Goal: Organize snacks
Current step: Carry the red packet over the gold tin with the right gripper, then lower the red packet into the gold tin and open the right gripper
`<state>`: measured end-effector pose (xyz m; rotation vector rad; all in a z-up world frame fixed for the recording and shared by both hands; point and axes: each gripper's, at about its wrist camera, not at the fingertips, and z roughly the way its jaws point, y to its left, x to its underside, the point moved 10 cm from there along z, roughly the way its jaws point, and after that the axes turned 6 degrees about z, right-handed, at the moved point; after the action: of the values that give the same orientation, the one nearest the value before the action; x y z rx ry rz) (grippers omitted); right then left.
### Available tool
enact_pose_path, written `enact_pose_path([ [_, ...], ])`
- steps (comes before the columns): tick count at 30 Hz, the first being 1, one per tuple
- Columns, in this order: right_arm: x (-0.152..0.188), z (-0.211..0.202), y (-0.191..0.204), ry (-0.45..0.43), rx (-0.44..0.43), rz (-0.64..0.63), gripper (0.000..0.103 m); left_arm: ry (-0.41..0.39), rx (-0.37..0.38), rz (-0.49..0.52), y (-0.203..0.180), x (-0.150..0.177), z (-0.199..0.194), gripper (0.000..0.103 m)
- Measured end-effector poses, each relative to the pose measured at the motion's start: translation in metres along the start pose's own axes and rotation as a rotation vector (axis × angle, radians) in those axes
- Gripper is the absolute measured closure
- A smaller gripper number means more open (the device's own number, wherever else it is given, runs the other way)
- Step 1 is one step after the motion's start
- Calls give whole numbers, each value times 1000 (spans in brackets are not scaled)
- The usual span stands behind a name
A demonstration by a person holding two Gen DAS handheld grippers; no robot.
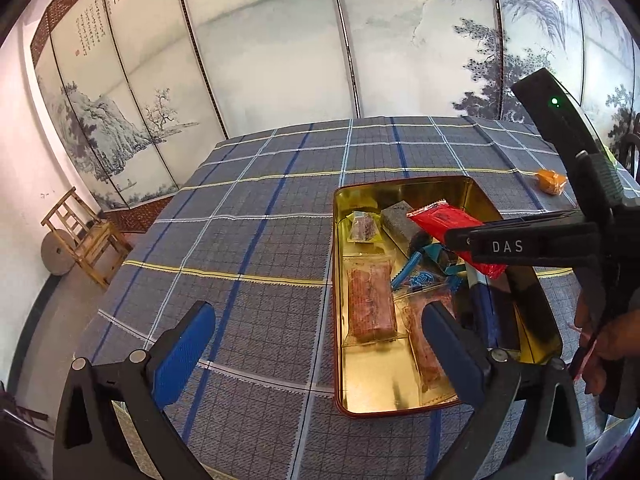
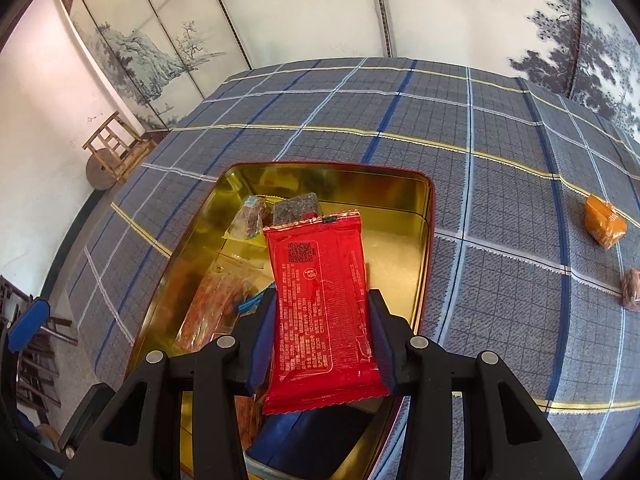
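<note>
Above the tin (image 2: pixel 424 216), my right hand-held gripper (image 2: pixel 320 344) clamps the red pack (image 2: pixel 320 300), long axis toward 12 o'clock; my left hand-held gripper (image 1: pixel 316 356) stands open, empty.

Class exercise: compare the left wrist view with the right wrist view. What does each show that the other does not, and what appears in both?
Only the left wrist view shows the right gripper from outside, with a hand behind it, and the left gripper open over the tablecloth.

Only the right wrist view shows the printed back of the red snack packet and a brown snack near the right edge.

Both show the gold tin, the red packet held above it, and the orange snack.
</note>
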<state>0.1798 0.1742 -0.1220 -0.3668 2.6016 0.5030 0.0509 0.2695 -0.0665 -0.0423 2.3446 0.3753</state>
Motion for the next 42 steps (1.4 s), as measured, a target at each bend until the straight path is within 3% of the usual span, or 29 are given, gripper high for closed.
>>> enact_pose_path([
  [12,0,2,4,-5,-26,18,58,12,-14,7,0,2,4,1],
  [16,-2,-2,7,-15,-82,47,56,13,-16,9,0,2,5,1],
  [28,-11,-33,8,-131,-147,50,56,10,-35,18,0,2,1,1],
  [35,2,-56,-25,-201,-71,17,56,4,-50,34,-5,-2,-4,1],
  [42,25,-73,-99,-225,37,73,54,-6,-58,69,-20,-9,-10,1],
])
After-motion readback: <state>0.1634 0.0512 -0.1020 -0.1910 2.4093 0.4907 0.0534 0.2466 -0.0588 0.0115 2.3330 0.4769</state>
